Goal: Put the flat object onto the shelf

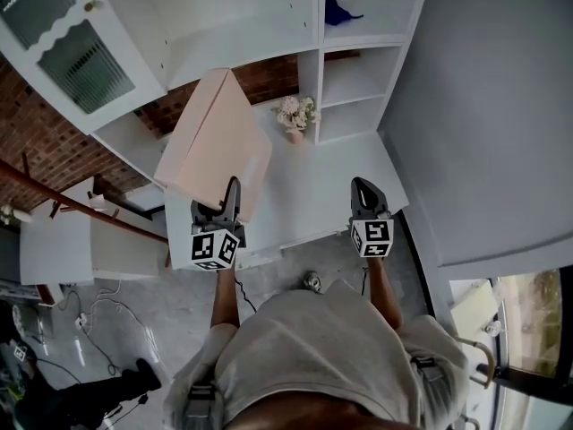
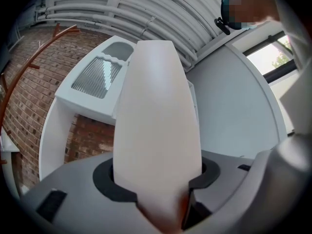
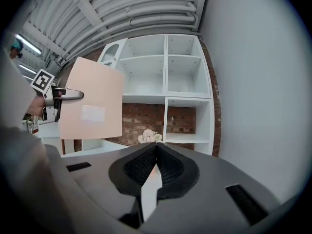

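1. Pink board [image 1: 215, 146] is clamped in my left gripper [image 1: 230, 191]. Its fingers [image 2: 105, 184] press on the board's near edge, one dark pad on each face.
2. The board stands on edge and tilts away from me. It is in the air over the left part of the white counter [image 1: 331, 182] and touches neither the counter nor the shelf [image 1: 309, 70].
3. The right gripper view shows a paler rectangular patch [image 3: 92, 114] on the face of the board turned toward that side.
4. My right gripper [image 1: 365, 191] holds nothing, and its fingers meet at the tips. It hangs over the counter's front part, well apart from the left gripper.
5. The white shelf stands ahead of me against a brick wall [image 1: 267, 79], with open compartments. The board is in front of the shelf's left side and not in any compartment.
6. Flowers [image 1: 296, 110] in a small pot [image 1: 295, 136] stand on the counter at the foot of the shelf's middle upright, just beyond the board's far corner.
7. A blue thing [image 1: 340, 12] lies in an upper right compartment of the shelf.
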{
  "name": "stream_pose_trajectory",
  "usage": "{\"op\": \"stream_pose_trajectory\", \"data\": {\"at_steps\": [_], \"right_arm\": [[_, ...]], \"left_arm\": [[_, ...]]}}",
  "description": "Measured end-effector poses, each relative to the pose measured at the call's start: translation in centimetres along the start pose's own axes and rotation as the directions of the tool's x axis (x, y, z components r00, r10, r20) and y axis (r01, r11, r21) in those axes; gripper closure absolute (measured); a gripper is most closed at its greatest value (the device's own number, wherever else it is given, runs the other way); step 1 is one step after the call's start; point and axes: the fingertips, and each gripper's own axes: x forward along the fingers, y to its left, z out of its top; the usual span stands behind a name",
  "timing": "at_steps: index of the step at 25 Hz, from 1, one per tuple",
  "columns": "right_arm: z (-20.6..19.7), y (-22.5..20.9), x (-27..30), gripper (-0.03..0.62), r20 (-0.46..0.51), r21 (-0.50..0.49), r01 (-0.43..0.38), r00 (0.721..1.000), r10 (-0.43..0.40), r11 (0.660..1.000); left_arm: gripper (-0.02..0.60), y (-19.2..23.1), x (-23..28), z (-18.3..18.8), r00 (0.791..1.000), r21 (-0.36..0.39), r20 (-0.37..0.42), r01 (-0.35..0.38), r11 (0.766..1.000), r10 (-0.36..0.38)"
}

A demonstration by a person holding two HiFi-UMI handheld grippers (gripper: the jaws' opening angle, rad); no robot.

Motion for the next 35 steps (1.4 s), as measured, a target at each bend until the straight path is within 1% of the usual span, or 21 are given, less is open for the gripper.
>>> {"op": "stream_pose_trajectory", "data": {"at_steps": [3,6,8,12,14,17,18,19,20,21,22,25,26,29,32,35], "right_arm": [[-0.4,-0.5,1.2,0.565,-0.001,0.007,-0.014,1.0,0.015,1.0],[-0.8,-0.2,2.1,0.565,-0.009,0.014,-0.03,1.0,0.03,0.999],[-1.2,0.1,2.5,0.565,-0.016,0.018,-0.037,0.999,0.037,0.999],[-1.4,0.4,3.4,0.565,-0.022,0.025,-0.037,0.999,0.037,0.999],[-1.2,0.9,3.8,0.565,-0.022,0.026,-0.036,0.999,0.037,0.999],[-1.2,1.9,4.3,0.565,-0.026,0.025,-0.039,0.999,0.039,0.999],[-1.3,2.1,4.3,0.565,-0.03,0.029,-0.039,0.999,0.04,0.999],[-1.3,2.3,4.4,0.565,-0.033,0.03,-0.041,0.999,0.042,0.999],[-1.3,2.6,4.5,0.565,-0.033,0.029,-0.042,0.998,0.043,0.999],[-1.2,2.9,4.7,0.565,-0.033,0.027,-0.044,0.998,0.044,0.999],[-1.2,3.2,4.8,0.565,-0.033,0.025,-0.044,0.998,0.045,0.999],[-1.0,3.7,5.1,0.565,-0.033,0.019,-0.044,0.998,0.045,0.999],[-0.9,3.8,5.2,0.565,-0.034,0.018,-0.044,0.998,0.044,0.999],[-1.0,4.0,5.1,0.565,-0.039,0.017,-0.04,0.998,0.041,0.999],[-1.0,3.8,5.0,0.565,-0.039,0.012,-0.031,0.999,0.032,0.999],[-1.0,3.3,4.9,0.565,-0.039,0.015,-0.018,0.999,0.019,1.0]], "left_arm": [[0.31,-0.5,0.8,0.5,1.0,0.039,0.003,0.001,0.999,-0.001],[0.31,-0.8,1.4,1.5,1.0,0.11,0.007,0.007,0.994,-0.008],[0.311,-0.9,1.7,2.5,1.0,0.164,0.014,0.014,0.986,-0.016],[0.311,-1.4,2.4,5.0,0.998,0.267,0.036,0.037,0.963,-0.049],[0.311,-1.6,2.6,6.4,0.997,0.314,0.046,0.049,0.948,-0.067],[0.313,-2.4,2.7,9.0,0.993,0.38,0.083,0.048,0.924,-0.086],[0.313,-2.8,2.8,9.6,0.992,0.426,0.082,0.052,0.903,-0.095],[0.313,-3.2,2.8,9.9,0.992,0.501,0.061,0.062,0.863,-0.106],[0.313,-3.4,2.9,10.1,0.994,0.583,0.026,0.074,0.809,-0.11],[0.313,-3.5,3.0,10.2,0.995,0.644,-0.002,0.081,0.76,-0.104],[0.313,-3.7,3.1,10.4,0.995,0.681,-0.014,0.079,0.728,-0.094],[0.313,-4.1,3.4,10.8,0.998,0.751,0.002,0.044,0.659,-0.069],[0.313,-4.3,3.6,10.8,0.998,0.776,0.006,0.034,0.63,-0.061],[0.313,-4.5,4.1,11.0,0.999,0.847,0.008,0.014,0.531,-0.039],[0.313,-4.8,4.3,11.3,0.999,0.896,0.011,0.007,0.444,-0.038],[0.313,-5.2,4.7,11.5,0.999,0.937,0.013,0.002,0.35,-0.039]]}}
